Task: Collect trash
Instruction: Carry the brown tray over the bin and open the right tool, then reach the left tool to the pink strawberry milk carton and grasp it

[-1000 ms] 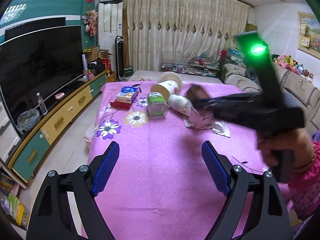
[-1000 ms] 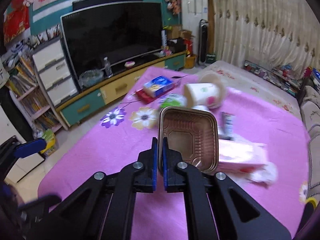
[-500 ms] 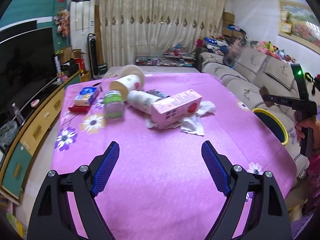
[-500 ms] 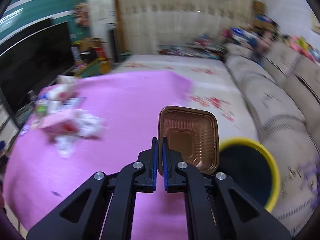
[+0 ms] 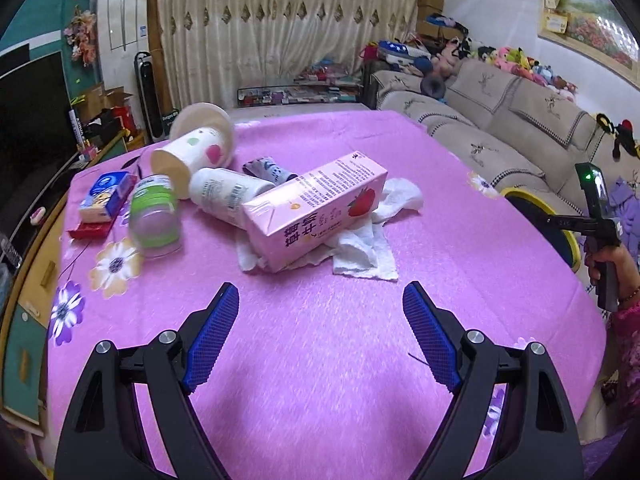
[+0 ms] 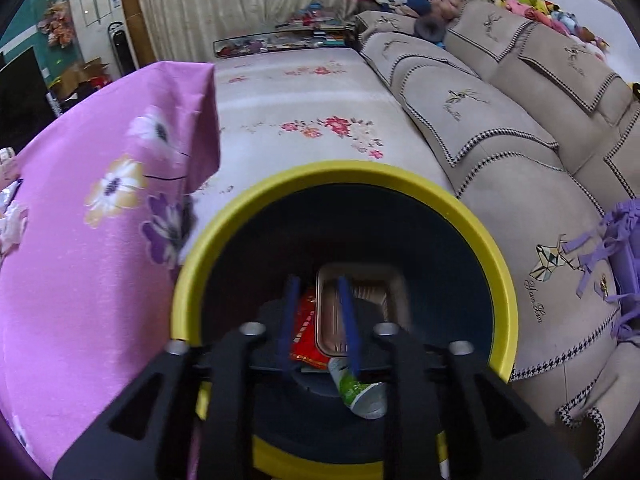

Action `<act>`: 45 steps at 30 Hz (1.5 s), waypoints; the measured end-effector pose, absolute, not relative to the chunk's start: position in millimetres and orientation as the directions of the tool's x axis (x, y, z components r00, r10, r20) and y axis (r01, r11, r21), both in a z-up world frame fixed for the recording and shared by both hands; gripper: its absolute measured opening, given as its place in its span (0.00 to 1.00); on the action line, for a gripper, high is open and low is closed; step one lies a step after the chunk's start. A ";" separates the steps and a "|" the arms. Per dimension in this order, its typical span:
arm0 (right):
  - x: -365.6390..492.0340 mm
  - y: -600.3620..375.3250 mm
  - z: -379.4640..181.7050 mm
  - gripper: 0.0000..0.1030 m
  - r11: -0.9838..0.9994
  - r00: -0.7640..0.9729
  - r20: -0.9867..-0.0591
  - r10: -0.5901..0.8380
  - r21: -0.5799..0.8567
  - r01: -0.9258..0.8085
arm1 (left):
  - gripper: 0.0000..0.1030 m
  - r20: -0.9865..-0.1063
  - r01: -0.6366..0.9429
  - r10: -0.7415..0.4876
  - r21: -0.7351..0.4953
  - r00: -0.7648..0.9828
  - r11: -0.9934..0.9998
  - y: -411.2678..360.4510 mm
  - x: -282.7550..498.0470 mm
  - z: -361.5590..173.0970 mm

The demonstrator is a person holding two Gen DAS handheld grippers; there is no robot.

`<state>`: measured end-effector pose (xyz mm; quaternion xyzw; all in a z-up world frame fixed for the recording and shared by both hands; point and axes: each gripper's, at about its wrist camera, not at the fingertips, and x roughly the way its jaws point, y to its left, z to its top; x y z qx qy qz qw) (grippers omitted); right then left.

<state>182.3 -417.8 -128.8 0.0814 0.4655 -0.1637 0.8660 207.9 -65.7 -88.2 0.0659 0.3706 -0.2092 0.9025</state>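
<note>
In the right wrist view my right gripper [image 6: 318, 292] hangs over a dark bin with a yellow rim [image 6: 340, 172]. Its jaws stand slightly apart and empty. The brown plastic tray [image 6: 372, 312] lies loose inside the bin, beside a red wrapper [image 6: 306, 332] and a green-white cup [image 6: 356, 392]. In the left wrist view my left gripper [image 5: 320, 308] is open above the pink tablecloth [image 5: 320, 360]. Ahead of it lie a pink carton [image 5: 316, 208] on white tissues [image 5: 360, 256], a white bottle [image 5: 224, 196], a paper cup [image 5: 192, 156] and a green-lidded jar [image 5: 154, 216].
A blue box [image 5: 106, 196] on a red one lies at the table's left. The bin's rim [image 5: 560, 232] shows at the table's right edge, by the beige sofa [image 5: 500, 120]. A TV cabinet [image 5: 32, 272] runs along the left.
My right gripper swung from the table to over the bin, opened, and the brown tray dropped in. My left gripper turned right toward the trash pile.
</note>
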 end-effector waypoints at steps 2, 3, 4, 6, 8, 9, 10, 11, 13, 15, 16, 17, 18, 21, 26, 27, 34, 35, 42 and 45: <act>182.5 -416.3 -128.3 0.28 0.933 0.516 -0.828 -0.217 -0.019 0.360 | 0.81 -0.702 0.430 -0.314 -0.013 0.639 0.903 -70.9 216.9 -93.1; 182.6 -416.3 -128.1 0.28 0.933 0.519 -0.827 -0.218 -0.020 0.360 | 0.81 -0.706 0.428 -0.307 -0.005 0.638 0.904 -72.6 221.1 -94.6; 182.8 -416.2 -127.8 0.28 0.932 0.521 -0.824 -0.221 -0.021 0.362 | 0.81 -0.712 0.426 -0.297 0.003 0.636 0.905 -74.4 227.8 -97.8; 182.4 -416.4 -126.4 0.28 0.931 0.525 -0.820 -0.229 -0.028 0.364 | 0.81 -0.722 0.429 -0.299 -0.004 0.624 0.903 -76.6 238.6 -102.3; 181.9 -415.7 -124.9 0.28 0.931 0.529 -0.816 -0.234 -0.031 0.365 | 0.81 -0.729 0.435 -0.307 -0.014 0.612 0.900 -78.2 248.7 -105.7; 181.0 -414.8 -123.4 0.28 0.931 0.530 -0.815 -0.233 -0.029 0.365 | 0.81 -0.734 0.436 -0.305 -0.013 0.607 0.900 -79.3 254.0 -107.8; 180.0 -414.5 -123.2 0.28 0.931 0.531 -0.815 -0.232 -0.027 0.364 | 0.81 -0.738 0.438 -0.303 -0.011 0.603 0.899 -81.0 258.2 -110.2; 179.8 -414.5 -123.1 0.28 0.931 0.531 -0.815 -0.232 -0.027 0.365 | 0.81 -0.742 0.442 -0.301 -0.007 0.599 0.897 -83.6 262.4 -112.5; 178.6 -412.9 -123.5 0.28 0.931 0.530 -0.816 -0.231 -0.027 0.365 | 0.81 -0.745 0.445 -0.298 -0.001 0.598 0.895 -88.8 268.1 -115.0; 178.4 -414.8 -124.2 0.28 0.931 0.528 -0.818 -0.228 -0.024 0.364 | 0.81 -0.748 0.450 -0.304 -0.008 0.590 0.893 -93.4 269.7 -115.6; 178.3 -415.8 -124.4 0.28 0.931 0.528 -0.818 -0.227 -0.023 0.365 | 0.81 -0.748 0.455 -0.306 -0.006 0.589 0.891 -96.7 268.3 -115.1; 178.6 -417.5 -124.4 0.28 0.931 0.528 -0.819 -0.226 -0.021 0.365 | 0.81 -0.750 0.462 -0.311 -0.007 0.584 0.887 -99.7 267.5 -114.8; 178.5 -417.9 -124.7 0.28 0.931 0.528 -0.819 -0.224 -0.019 0.366 | 0.81 -0.752 0.472 -0.320 -0.012 0.577 0.881 -103.4 265.6 -114.2; 178.9 -418.6 -124.4 0.28 0.931 0.530 -0.819 -0.219 -0.012 0.365 | 0.81 -0.766 0.496 -0.352 -0.050 0.538 0.867 -114.2 257.8 -112.9; 176.4 -417.0 -124.0 0.29 0.934 0.542 -0.815 -0.205 0.003 0.357 | 0.81 -0.769 0.546 -0.455 -0.166 0.450 0.821 -137.8 254.8 -106.9; 175.4 -416.9 -123.4 0.29 0.934 0.544 -0.814 -0.204 0.004 0.356 | 0.81 -0.765 0.554 -0.469 -0.178 0.441 0.813 -142.3 253.8 -105.1; 166.2 -426.8 -118.3 0.29 0.929 0.553 -0.807 -0.210 0.012 0.370 | 0.81 -0.746 0.608 -0.469 -0.109 0.473 0.787 -170.0 242.0 -82.3; 165.5 -428.5 -118.0 0.29 0.927 0.553 -0.806 -0.211 0.014 0.374 | 0.81 -0.749 0.601 -0.462 -0.107 0.475 0.792 -169.8 245.0 -80.7; 165.2 -431.7 -118.4 0.29 0.925 0.557 -0.806 -0.201 0.032 0.379 | 0.80 -0.774 0.575 -0.402 -0.060 0.489 0.816 -165.7 253.0 -80.1; 165.1 -430.4 -118.8 0.29 0.927 0.559 -0.806 -0.194 0.035 0.373 | 0.79 -0.800 0.641 -0.440 -0.093 0.407 0.762 -169.4 248.7 -79.2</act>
